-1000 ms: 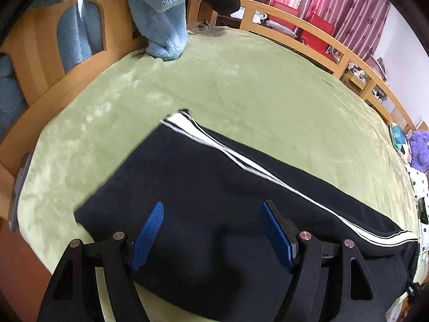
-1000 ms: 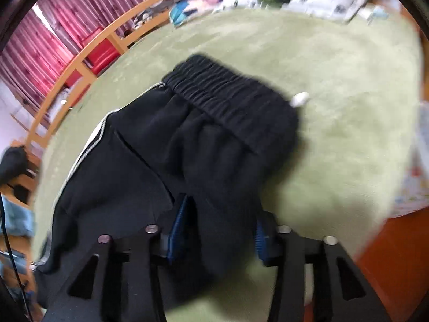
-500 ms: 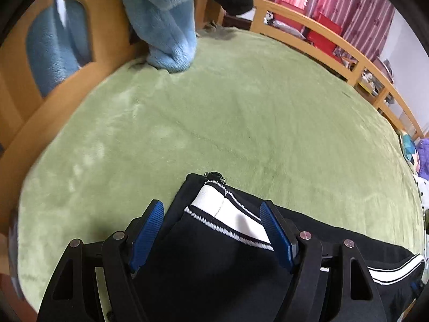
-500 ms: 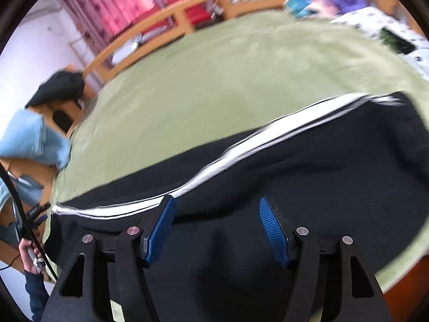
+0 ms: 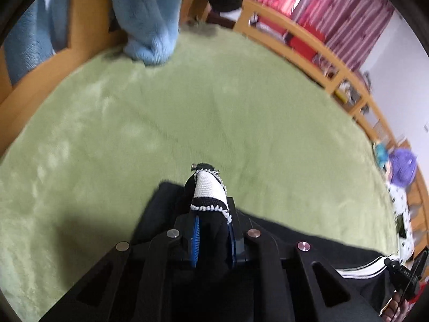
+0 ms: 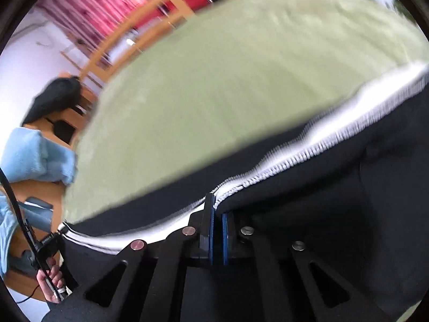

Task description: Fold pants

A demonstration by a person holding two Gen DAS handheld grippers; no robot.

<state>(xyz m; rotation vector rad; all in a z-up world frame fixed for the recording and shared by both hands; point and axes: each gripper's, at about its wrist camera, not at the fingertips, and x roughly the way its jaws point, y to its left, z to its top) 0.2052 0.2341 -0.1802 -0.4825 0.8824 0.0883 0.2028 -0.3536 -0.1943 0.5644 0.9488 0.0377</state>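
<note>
Left gripper point(image 5: 213, 237): blue fingers clamped on the cuff end of the pants point(image 5: 295, 244), the white stripe point(image 5: 207, 187) bunched and poking out ahead of the tips. Right gripper point(image 6: 217, 237): fingers pinched together on the striped side seam partway along the leg.

The pants lie on the green blanket point(image 5: 187, 112), directly under and behind both grippers. Their long axis runs off to the left gripper's right, toward the right gripper. Judged: the cuff end is the left gripper's to carry, and any fold goes along that axis.

The left view shows bare blanket ahead and a blue towel point(image 5: 150, 21) at the far edge. The right view, blurred, shows the seam line running both ways; the waistband is not seen.
</note>
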